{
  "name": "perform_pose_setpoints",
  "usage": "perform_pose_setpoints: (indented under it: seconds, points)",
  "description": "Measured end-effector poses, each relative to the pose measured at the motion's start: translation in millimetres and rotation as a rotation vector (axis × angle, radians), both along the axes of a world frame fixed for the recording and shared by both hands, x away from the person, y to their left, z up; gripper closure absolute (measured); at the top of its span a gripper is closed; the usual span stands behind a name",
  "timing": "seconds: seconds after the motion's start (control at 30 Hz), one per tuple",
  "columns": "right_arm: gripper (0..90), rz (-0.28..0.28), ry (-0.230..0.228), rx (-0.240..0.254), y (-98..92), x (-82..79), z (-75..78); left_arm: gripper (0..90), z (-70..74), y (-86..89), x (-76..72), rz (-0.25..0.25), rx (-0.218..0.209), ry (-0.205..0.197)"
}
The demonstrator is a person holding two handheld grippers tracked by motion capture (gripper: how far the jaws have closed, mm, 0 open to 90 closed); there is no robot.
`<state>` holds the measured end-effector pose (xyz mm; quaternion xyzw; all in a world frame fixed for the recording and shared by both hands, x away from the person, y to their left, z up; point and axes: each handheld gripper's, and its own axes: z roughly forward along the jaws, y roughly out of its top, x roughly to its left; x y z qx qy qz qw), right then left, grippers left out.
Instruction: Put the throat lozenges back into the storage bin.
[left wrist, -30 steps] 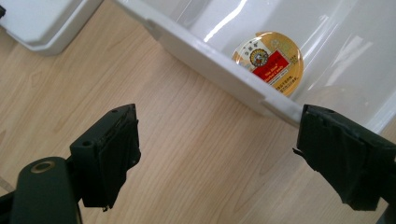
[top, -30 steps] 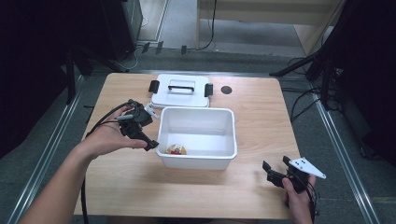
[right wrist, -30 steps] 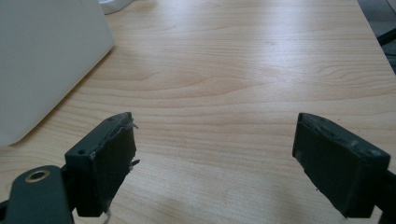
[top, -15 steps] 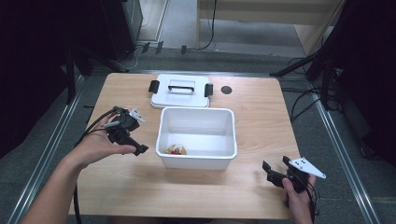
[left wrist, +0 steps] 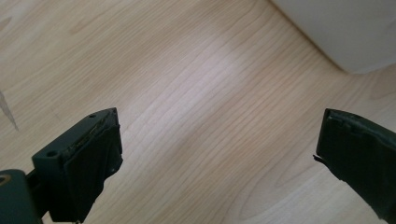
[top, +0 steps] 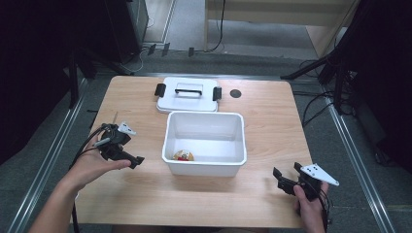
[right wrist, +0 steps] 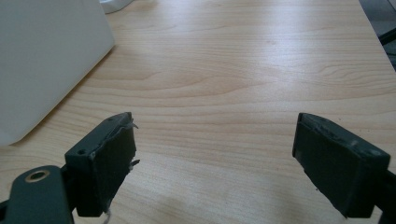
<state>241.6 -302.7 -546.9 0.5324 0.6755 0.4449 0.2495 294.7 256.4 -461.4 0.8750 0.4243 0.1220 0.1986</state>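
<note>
A light brown wooden table (top: 262, 121) has a white plastic box (top: 204, 143) with no top sitting in the middle of it. Inside the box, down in the near left corner, lies a small red and yellow thing (top: 183, 155); it is too small to tell what it is. Just behind the box, touching or almost touching its far side, lies a flat white plastic lid (top: 188, 93) with a handle on top and a black clip at each end. A small dark round spot (top: 235, 93) is on the table to the right of the lid. The left tongs (top: 127, 158) are held in the person's left hand (top: 92, 167) over the left side of the table, near the box but apart from it. Their two black jaws are spread wide with nothing between them, and in the left gripper view a corner of the box (left wrist: 345, 32) shows past them. The right tongs (top: 286, 176) are held in the right hand (top: 309, 204) by the near right corner of the table, well apart from the box. Their jaws are also spread wide and hold nothing, and in the right gripper view the white side of the box (right wrist: 46, 60) stands off to the left over bare wood.
</note>
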Motion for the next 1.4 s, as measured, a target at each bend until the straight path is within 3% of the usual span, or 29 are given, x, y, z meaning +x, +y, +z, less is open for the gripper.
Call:
perform_pose_setpoints:
  seconds: [0.37, 0.5, 0.7, 0.77, 0.97, 1.17, 1.4]
  points:
    - [13.7, -0.001, 0.002, 0.004, -0.1, 0.0, 0.0, 0.0, -28.8, 28.8, -16.8, 0.138, -0.099, -0.101]
    - [13.7, -0.002, 0.002, 0.003, -0.1, 0.0, 0.0, 0.0, -35.5, 37.8, -25.2, 0.167, -0.134, -0.148]
    - [13.7, -0.001, 0.003, 0.004, -0.1, -0.1, 0.0, 0.0, -45.5, 53.9, -39.5, 0.262, -0.223, -0.252]
    - [13.7, -0.001, 0.004, 0.004, -0.1, -0.1, 0.0, 0.0, -50.9, 59.3, -43.1, 0.293, -0.243, -0.267]
    - [13.7, -0.001, 0.005, 0.005, -0.2, -0.1, -0.1, 0.0, -64.6, 74.2, -54.6, 0.352, -0.258, -0.307]
    - [13.7, -0.003, 0.007, 0.007, -0.3, -0.2, 0.0, 0.0, -72.5, 91.3, -69.4, 0.445, -0.27, -0.392]
    - [13.7, -0.003, 0.008, 0.007, -0.5, -0.3, 0.0, 0.0, -79.9, 110.5, -85.7, 0.507, -0.276, -0.425]
